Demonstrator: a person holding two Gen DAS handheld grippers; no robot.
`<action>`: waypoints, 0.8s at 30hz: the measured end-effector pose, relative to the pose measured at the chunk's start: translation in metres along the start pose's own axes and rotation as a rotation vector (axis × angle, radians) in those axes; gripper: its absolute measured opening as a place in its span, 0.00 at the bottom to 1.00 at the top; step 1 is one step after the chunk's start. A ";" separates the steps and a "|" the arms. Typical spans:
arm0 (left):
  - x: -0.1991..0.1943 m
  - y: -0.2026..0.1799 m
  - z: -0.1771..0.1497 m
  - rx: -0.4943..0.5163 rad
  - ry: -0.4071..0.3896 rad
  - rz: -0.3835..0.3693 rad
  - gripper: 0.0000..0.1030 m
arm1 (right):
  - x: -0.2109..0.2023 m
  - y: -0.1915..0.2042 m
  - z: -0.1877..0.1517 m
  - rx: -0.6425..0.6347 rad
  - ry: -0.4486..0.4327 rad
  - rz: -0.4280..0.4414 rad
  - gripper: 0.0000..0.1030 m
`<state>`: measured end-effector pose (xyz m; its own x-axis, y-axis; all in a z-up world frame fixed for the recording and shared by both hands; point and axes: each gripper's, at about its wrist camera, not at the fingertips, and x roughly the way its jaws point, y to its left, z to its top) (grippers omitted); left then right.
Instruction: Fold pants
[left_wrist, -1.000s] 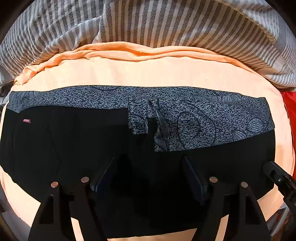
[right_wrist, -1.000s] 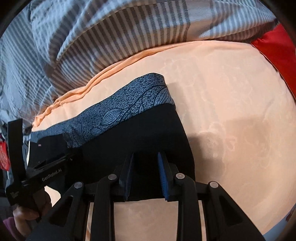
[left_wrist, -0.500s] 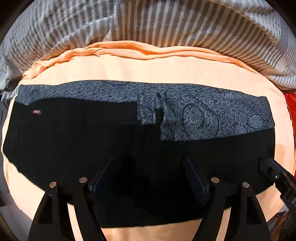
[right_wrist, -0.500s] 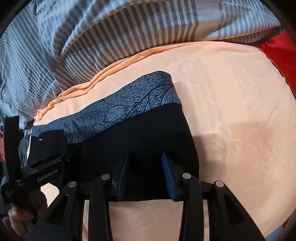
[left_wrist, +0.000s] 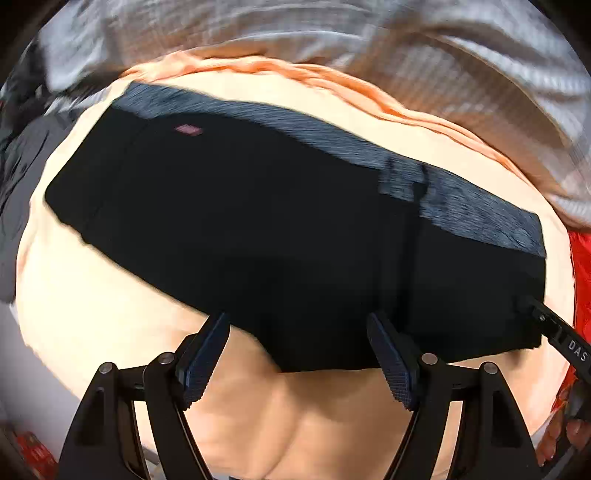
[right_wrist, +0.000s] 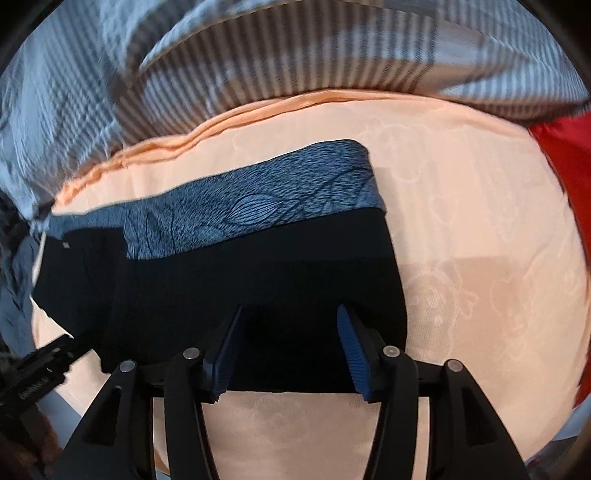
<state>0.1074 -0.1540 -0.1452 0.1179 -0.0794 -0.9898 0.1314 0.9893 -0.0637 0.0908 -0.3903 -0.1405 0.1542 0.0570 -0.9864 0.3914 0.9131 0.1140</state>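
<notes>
A: Where are the pants (left_wrist: 258, 229)?

B: Flat on the peach sheet (left_wrist: 110, 302), folded into a long black band with a grey patterned strip (right_wrist: 258, 206) along the edge far from both sets of fingers. A small pink tag (left_wrist: 189, 129) sits beyond the left gripper's fingers, toward the far left end.

A: And the left gripper (left_wrist: 299, 354)?

B: Fingers spread wide, nothing pinched. The near hem of the pants lies between and just beyond the tips; bare sheet lies under the left finger (left_wrist: 203, 354).

A: The right gripper (right_wrist: 288, 354)?

B: Its jaws are opening. The black cloth runs between the blue pads (right_wrist: 352, 350), but they stand clear of it. The pants' end edge lies just outside its right finger.

A: Anything else?

B: A striped blanket (right_wrist: 295, 62) lies past the sheet, red cloth (right_wrist: 565, 155) off to the right. In the left view, the right gripper's tip shows at the far right by the pants' corner.
</notes>
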 end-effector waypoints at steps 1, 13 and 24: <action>0.000 0.010 -0.002 -0.022 0.000 -0.001 0.76 | -0.001 0.005 -0.001 -0.013 0.000 -0.006 0.54; -0.010 0.117 0.005 -0.192 -0.044 -0.032 0.76 | 0.003 0.122 -0.012 -0.179 0.004 0.074 0.55; 0.012 0.224 0.021 -0.476 -0.094 -0.324 0.76 | 0.042 0.142 -0.019 -0.241 0.079 0.044 0.60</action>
<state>0.1584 0.0640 -0.1689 0.2350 -0.3763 -0.8962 -0.2794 0.8570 -0.4331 0.1357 -0.2508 -0.1681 0.0917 0.1216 -0.9883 0.1573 0.9783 0.1349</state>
